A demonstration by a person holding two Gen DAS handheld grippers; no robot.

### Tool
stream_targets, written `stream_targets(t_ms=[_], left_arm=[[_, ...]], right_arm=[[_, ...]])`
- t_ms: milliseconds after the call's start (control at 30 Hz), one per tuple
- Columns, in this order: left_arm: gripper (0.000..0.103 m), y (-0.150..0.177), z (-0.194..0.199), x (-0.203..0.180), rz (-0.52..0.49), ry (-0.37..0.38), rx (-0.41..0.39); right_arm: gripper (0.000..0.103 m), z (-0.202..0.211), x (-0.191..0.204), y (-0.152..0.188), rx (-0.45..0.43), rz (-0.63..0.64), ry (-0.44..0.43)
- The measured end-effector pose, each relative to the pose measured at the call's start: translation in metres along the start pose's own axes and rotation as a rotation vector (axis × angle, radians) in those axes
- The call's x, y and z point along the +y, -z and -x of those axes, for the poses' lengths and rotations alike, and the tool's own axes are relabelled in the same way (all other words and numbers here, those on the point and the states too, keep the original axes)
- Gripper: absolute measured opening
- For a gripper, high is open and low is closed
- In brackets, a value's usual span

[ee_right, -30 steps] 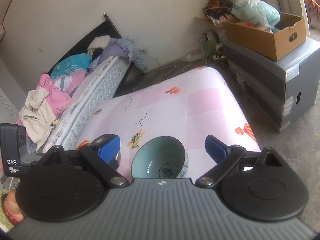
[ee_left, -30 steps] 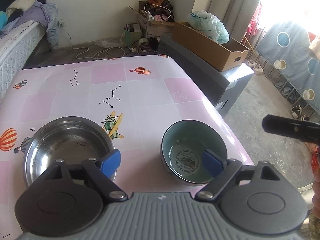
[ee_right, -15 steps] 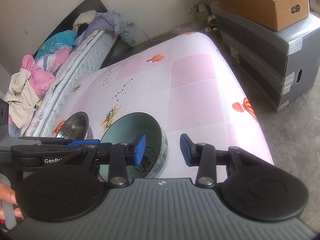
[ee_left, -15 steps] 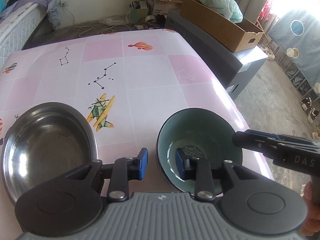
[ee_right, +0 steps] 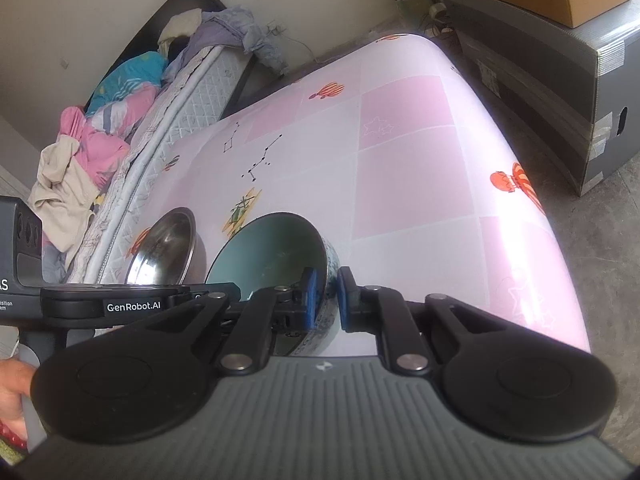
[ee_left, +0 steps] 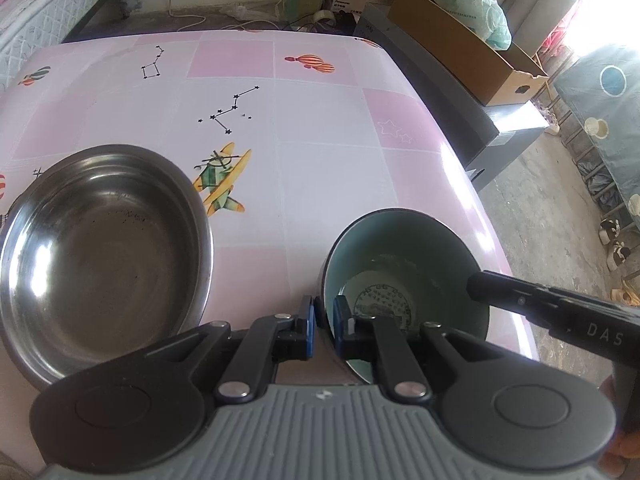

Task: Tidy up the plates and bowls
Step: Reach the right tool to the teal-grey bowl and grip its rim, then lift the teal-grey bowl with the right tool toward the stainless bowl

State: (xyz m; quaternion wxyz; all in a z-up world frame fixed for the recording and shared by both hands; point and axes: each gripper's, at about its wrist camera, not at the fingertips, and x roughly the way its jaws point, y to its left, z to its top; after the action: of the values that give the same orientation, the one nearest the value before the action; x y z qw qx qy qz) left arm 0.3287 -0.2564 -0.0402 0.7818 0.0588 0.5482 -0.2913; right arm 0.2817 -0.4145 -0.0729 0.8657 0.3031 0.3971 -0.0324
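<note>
Both sets of tongs pinch the same ceramic bowl (ee_left: 404, 280), a dark-rimmed bowl with a pale teal inside and a round printed emblem at its bottom. It stands on the worktop (ee_left: 320, 152), which is covered in a pink and white checked cloth printed with hot-air balloons, star figures and a small yellow-green aeroplane (ee_left: 220, 180).

In the left wrist view the left tongs (ee_left: 322, 328) sit at 6 o'clock of the bowl, their blue pads closed on the near-left rim: one pad outside the wall, the other inside. The right tongs (ee_left: 476, 280) come in as a black bar from 3 o'clock and meet the rim on the bowl's right side; from this view the pads themselves are hidden.

The right wrist view shows them plainly: the right tongs (ee_right: 324, 298) are pressed onto the bowl's patterned wall (ee_right: 328, 256), one blue pad inside, one outside. The body of the left tool, with white lettering, lies at 9 o'clock of that grip, and a bit of a hand (ee_right: 12, 392) shows at the lower left edge.

A stainless steel bowl (ee_left: 100, 256) stands at 9 o'clock of the ceramic bowl, near it but apart, empty and upright.

Beyond the worktop, at 1 o'clock in the left wrist view, an open cardboard box (ee_left: 460, 48) holding a pale plastic bag (ee_left: 476, 4) rests on a grey crate (ee_left: 496, 120). A bed piled with clothes (ee_right: 120, 120) lies at 10 o'clock in the right wrist view.
</note>
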Motion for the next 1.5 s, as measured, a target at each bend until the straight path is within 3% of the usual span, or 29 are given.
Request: stream_targets(t_ms=[200, 800, 1067, 1500], left_arm=[[0.012, 0.005, 0.004, 0.005, -0.006, 0.011, 0.008], [0.012, 0.004, -0.018, -0.002, -0.011, -0.024, 0.055], [0.018, 0.004, -0.021, -0.003, -0.015, -0.021, 0.054], [0.017, 0.002, -0.015, 0.003, 0.054, -0.009, 0.032]], right_arm=[[0.01, 0.005, 0.003, 0.005, 0.022, 0.043, -0.009], [0.013, -0.012, 0.0, 0.005, 0.045, 0.005, 0.011], [0.017, -0.021, -0.001, 0.009, 0.061, 0.0, 0.012], [0.018, -0.032, 0.007, 0.009, 0.092, -0.018, 0.036]])
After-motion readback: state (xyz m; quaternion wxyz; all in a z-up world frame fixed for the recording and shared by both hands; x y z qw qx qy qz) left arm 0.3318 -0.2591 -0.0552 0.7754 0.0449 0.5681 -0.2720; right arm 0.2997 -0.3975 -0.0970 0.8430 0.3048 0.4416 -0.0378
